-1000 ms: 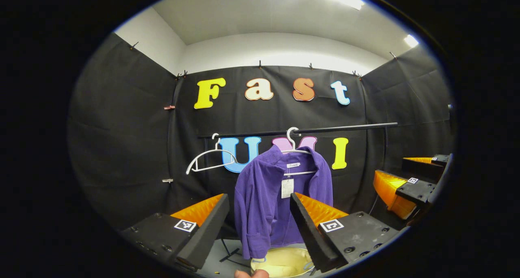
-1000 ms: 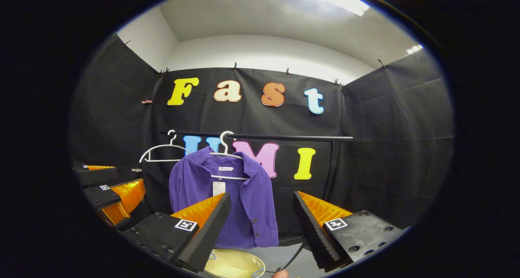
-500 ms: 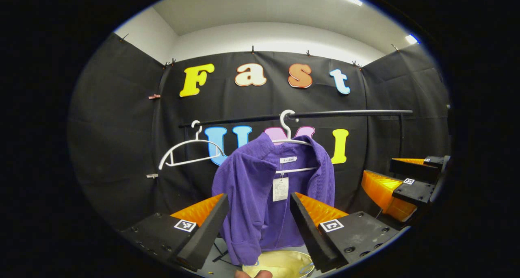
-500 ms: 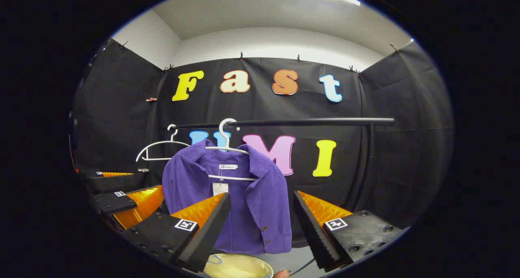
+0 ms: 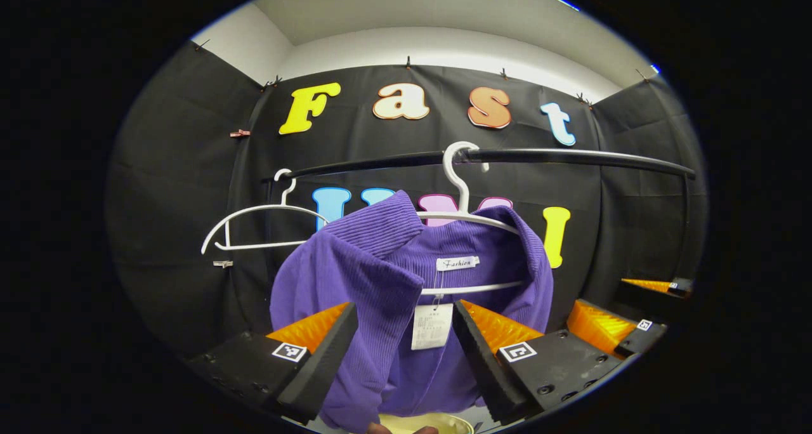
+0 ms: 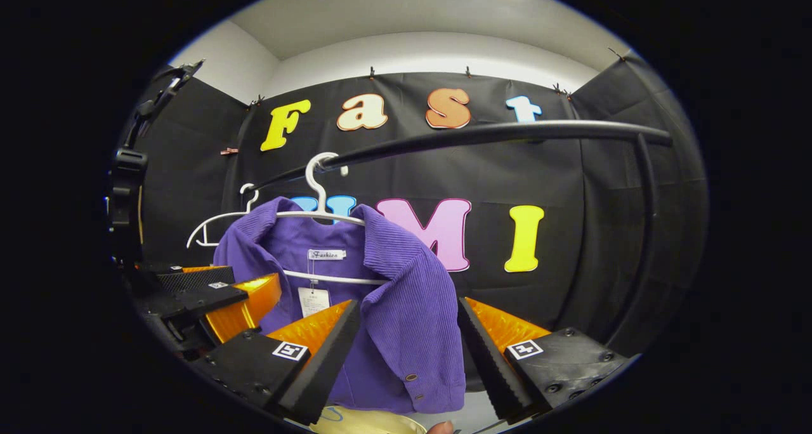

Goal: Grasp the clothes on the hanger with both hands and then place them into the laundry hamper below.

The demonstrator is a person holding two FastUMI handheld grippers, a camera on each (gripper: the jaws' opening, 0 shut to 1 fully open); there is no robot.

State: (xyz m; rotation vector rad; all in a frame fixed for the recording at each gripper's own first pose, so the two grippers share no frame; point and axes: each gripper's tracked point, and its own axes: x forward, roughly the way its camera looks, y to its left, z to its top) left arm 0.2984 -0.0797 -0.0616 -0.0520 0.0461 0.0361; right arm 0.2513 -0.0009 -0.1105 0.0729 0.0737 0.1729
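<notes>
The purple jacket [image 5: 380, 307] hangs on a white hanger [image 5: 466, 212] from the black rail [image 5: 571, 156], and in the left gripper view it is much larger and closer than one second ago, when it was small and far behind the fingers. The left gripper [image 5: 406, 351] is spread wide, holding nothing; the left front of the jacket and its paper tag [image 5: 432, 326] now lie in the gap between the two fingers, but I cannot tell if a finger touches the cloth. An empty white hanger [image 5: 254, 221] hangs further left on the same rail. The rail has risen in this view compared with before. At the bottom edge a small part of the yellow laundry hamper [image 5: 438, 422] is seen under the jacket, less of it than before. At the right edge the other gripper is seen, lower than it was.

In the right gripper view the jacket [image 6: 406, 320] has also come nearer. The right gripper [image 6: 409, 355] is spread wide too and grasps nothing; the right front panel with its buttons [image 6: 411, 377] hangs between the fingers. This view shows the buttons and the upright post [image 6: 647, 231] of the rail, which the left gripper view shows less well. The hamper rim [image 6: 368, 426] is at the bottom, and the left gripper [image 6: 209, 297] appears at the left, near the jacket's sleeve.
</notes>
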